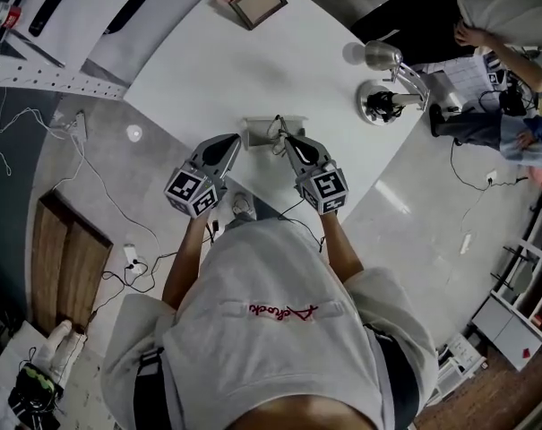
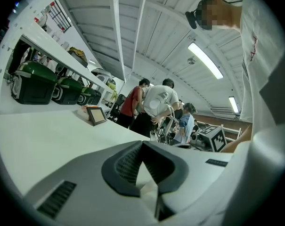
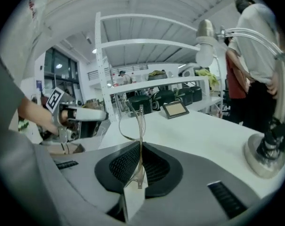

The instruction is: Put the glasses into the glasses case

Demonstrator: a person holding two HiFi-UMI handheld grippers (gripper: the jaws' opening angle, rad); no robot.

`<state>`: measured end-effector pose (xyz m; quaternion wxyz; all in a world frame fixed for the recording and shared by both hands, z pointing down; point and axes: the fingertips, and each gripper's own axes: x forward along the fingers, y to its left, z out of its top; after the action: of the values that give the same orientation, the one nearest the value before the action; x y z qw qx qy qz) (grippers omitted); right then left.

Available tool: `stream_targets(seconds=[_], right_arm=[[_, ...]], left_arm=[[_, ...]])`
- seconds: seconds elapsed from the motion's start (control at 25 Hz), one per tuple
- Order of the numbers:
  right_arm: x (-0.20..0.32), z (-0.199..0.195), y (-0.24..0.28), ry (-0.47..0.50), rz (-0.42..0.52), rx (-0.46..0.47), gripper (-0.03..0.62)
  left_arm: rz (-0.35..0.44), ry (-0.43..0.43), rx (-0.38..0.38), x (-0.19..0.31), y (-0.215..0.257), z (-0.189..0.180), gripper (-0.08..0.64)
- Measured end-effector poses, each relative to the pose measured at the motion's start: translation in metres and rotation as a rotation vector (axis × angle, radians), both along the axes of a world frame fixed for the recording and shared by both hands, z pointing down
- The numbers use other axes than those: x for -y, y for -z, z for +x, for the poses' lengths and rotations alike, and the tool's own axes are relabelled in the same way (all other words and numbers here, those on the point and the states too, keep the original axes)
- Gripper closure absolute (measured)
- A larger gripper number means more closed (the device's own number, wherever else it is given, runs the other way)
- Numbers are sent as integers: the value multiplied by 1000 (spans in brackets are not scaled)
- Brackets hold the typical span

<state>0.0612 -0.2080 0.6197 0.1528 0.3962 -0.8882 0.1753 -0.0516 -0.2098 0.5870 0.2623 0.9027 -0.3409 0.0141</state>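
The glasses have a thin clear frame and stand upright between the pads of my right gripper, which is shut on them. In the head view the glasses hang just over the light grey glasses case near the table's front edge, at the tip of the right gripper. My left gripper sits at the case's left end. Its pads meet at the tip, and I see nothing between them. The case does not show in the left gripper view.
A desk lamp stands on the white table to the right, close by in the right gripper view. A small framed tablet sits at the far edge. People stand beyond the table. Green bins line a shelf.
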Motion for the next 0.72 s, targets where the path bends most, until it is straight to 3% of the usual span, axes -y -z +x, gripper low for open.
stream_targets(seconds=[0.32,0.56,0.72], right_arm=[[-22,-24,-15,358,135,-413,578],[-41,-25,-36,670,274,-782,578],[-44,-21,-46,764,286,-858,578]], left_arm=[[1,8,-1,-8,1,-4,546],[6,16,-4,-14,4,-7,546],[8,25,-3,-17,5,-9,546]])
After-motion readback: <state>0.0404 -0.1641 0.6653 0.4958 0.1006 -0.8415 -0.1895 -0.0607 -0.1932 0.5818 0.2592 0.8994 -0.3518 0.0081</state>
